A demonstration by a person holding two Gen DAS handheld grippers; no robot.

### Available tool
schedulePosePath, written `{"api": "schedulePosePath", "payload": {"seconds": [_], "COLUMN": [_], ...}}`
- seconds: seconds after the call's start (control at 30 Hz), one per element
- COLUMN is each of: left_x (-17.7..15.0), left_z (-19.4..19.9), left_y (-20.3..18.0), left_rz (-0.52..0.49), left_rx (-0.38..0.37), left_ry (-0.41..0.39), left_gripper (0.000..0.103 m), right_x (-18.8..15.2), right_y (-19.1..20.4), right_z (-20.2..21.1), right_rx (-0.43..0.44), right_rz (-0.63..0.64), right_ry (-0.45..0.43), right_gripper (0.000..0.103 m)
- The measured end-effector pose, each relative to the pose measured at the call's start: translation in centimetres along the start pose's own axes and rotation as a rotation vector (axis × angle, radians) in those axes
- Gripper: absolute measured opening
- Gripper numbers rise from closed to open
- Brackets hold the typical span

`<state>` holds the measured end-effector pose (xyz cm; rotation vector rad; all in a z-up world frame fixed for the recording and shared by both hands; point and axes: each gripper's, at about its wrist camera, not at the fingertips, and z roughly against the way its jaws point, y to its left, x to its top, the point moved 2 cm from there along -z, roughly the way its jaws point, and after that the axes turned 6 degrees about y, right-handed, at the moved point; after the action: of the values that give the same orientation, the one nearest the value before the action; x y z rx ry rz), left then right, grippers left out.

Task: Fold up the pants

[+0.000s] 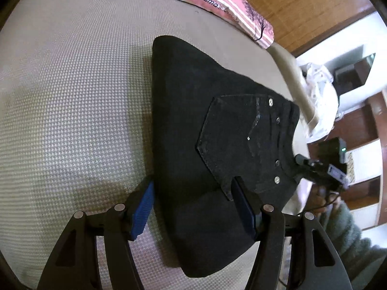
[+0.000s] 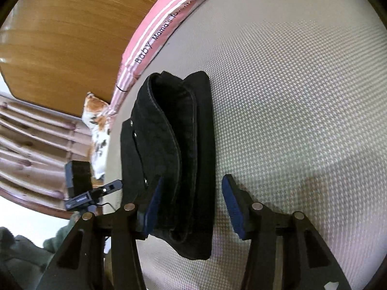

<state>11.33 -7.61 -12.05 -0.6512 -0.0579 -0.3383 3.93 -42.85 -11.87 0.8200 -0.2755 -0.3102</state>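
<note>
Black pants (image 1: 217, 133) lie folded into a thick bundle on the beige woven mattress (image 1: 72, 120), back pocket and rivets facing up. My left gripper (image 1: 192, 181) stands open over their near corner. Its left pad (image 1: 142, 210) is beside the folded edge and its right pad (image 1: 244, 207) rests over the cloth. In the right wrist view the pants (image 2: 179, 145) show their stacked layers end on. My right gripper (image 2: 193, 177) is open astride them, its left pad (image 2: 153, 207) against the cloth and its right pad (image 2: 232, 207) clear of it. Each gripper shows in the other's view, the right gripper (image 1: 302, 160) and the left gripper (image 2: 116, 184), both at the waistband edge.
A pink striped pillow (image 1: 212, 2) printed "Baby" lies along the far edge below a wooden headboard (image 1: 314, 4). A floral cushion (image 2: 96, 120) and wooden shelves (image 1: 362, 125) stand past the mattress edge. A green fuzzy sleeve (image 1: 350, 229) is at the right.
</note>
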Motion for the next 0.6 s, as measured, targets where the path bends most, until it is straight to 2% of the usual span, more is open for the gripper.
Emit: {"api": "schedulePosePath", "payload": {"seconds": [0.13, 0.3, 0.43, 0.6], "left_x": [1.0, 1.5, 1.7, 1.3], "left_z": [-0.3, -0.4, -0.5, -0.6], "left_y": [0.7, 0.9, 0.5, -0.3], "left_rz": [0.027, 0.032, 0.020, -0.015], "left_rx": [-0.078, -0.112, -0.104, -0.056], "left_ry": [-0.010, -0.041, -0.059, -0.099], "left_gripper": [0.063, 0.063, 0.063, 0.062], "right_x": [1.2, 2.4, 3.0, 3.0], "right_y": [0.3, 1.1, 1.0, 1.0], "right_z": [-1.0, -2.2, -2.6, -2.6], "right_rx": [0.023, 0.032, 0.039, 0.044], "right_rz": [0.015, 0.048, 0.056, 0.067], "right_ry": [0.006, 0.023, 0.021, -0.002], "right_gripper": [0.043, 0.041, 0.036, 0.036]}}
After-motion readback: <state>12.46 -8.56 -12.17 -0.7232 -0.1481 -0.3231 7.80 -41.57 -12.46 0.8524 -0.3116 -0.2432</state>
